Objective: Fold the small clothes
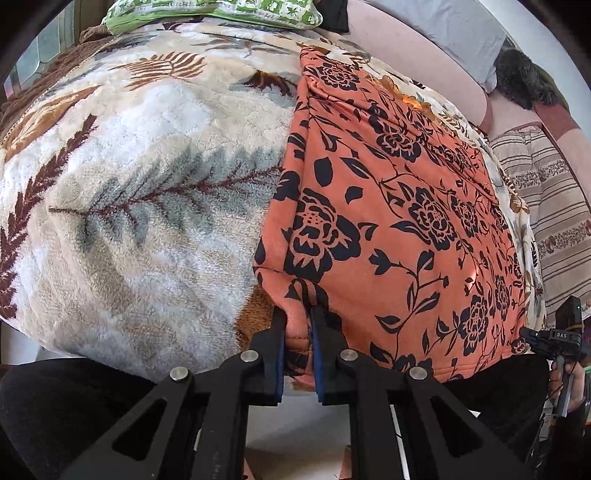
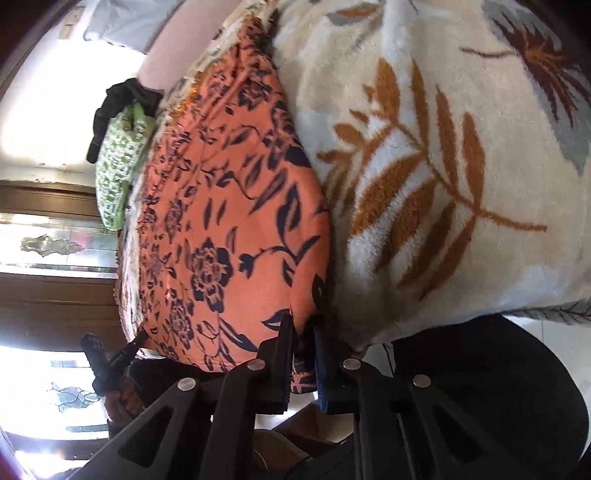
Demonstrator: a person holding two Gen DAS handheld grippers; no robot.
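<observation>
An orange garment with black flowers (image 1: 399, 206) lies flat on a fleece blanket with a leaf print (image 1: 147, 192). My left gripper (image 1: 298, 314) is shut on the garment's near left corner, with the hem pinched between its blue pads. The other gripper (image 1: 550, 338) shows at the cloth's near right corner. In the right wrist view the same garment (image 2: 229, 221) stretches away to the left. My right gripper (image 2: 302, 323) is shut on its near corner, with cloth bunched between the fingers. The left gripper (image 2: 122, 350), in a hand, is small at the far corner.
A green-and-white pillow (image 1: 214, 13) lies at the blanket's far end. Striped bedding (image 1: 546, 192) and a pink cushion (image 1: 424, 55) border the right side. A dark furry item (image 1: 524, 77) lies beyond them. A person's dark clothing (image 1: 55, 406) fills the near edge.
</observation>
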